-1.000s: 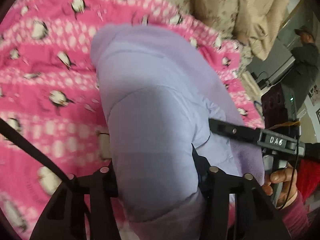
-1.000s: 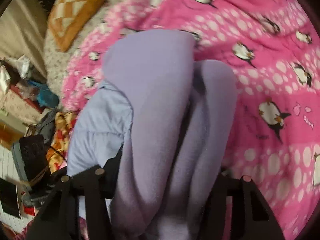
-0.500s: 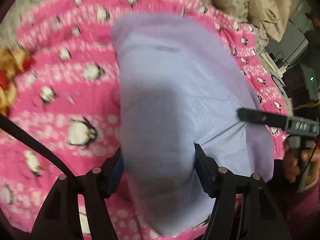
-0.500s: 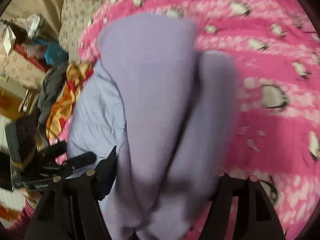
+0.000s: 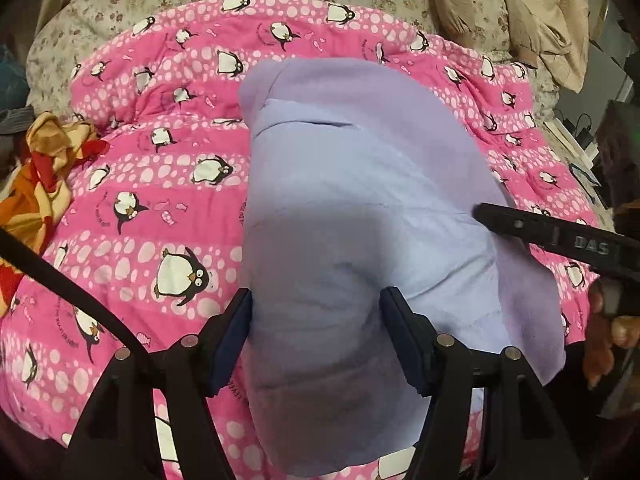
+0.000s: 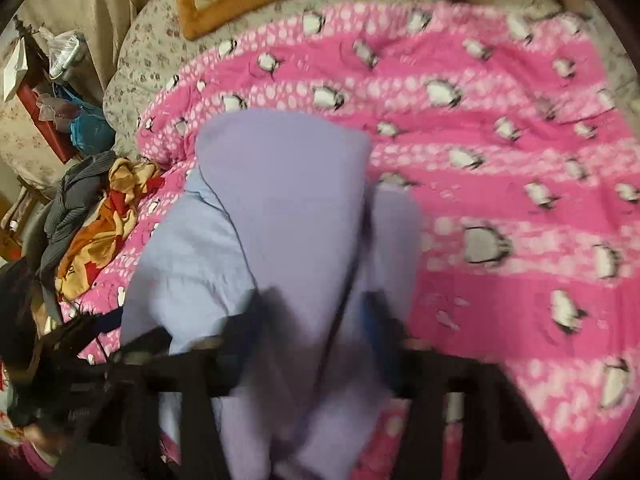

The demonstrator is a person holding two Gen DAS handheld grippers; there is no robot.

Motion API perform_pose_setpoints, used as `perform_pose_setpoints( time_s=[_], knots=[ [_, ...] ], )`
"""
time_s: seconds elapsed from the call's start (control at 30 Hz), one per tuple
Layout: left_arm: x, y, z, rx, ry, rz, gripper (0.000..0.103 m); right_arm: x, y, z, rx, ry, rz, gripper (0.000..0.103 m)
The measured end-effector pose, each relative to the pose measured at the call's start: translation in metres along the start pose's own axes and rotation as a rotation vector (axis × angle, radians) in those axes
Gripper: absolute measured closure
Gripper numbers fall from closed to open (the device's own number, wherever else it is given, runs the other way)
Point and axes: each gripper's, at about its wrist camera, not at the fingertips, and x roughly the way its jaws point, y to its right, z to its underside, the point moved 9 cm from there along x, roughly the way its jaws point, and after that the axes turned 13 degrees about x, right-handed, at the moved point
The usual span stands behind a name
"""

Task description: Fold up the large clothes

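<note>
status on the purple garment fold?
Done: garment lies doubled into a long bundle on the penguin blanket. In hand: left gripper straddles its near end, fabric between the pads; right gripper is closing on the other near end, though its view is blurred. Left: final fold and flattening, likely.

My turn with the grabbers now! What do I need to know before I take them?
Left hand-held gripper: fingers either side of the lilac garment; whether they press it is unclear.
Right hand-held gripper: jaws closing, the same garment's purple fleece side between them; view blurred.
The garment lies doubled over in a thick bundle on the pink penguin blanket.
Done: main fold.
Left: probably tidy the bundle, then fold the pile of clothes at the blanket's edge.
</note>
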Motion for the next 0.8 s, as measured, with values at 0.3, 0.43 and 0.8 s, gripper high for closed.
perform_pose_setpoints(
  time_s=[0.3,0.43,0.8],
  knots=[
    [0.01,0.011,-0.005,0.009,0.023,0.043,0.063,0.008,0.033,0.001,0.0,0.068,0.095,0.092],
    [0.014,0.011,-0.003,-0.002,0.015,0.03,0.062,-0.009,0.029,-0.003,0.021,0.088,0.088,0.081],
    [0.016,0.013,-0.002,-0.021,0.044,0.046,0.058,-0.014,0.001,0.038,-0.163,0.024,0.162,0.08]
  ],
)
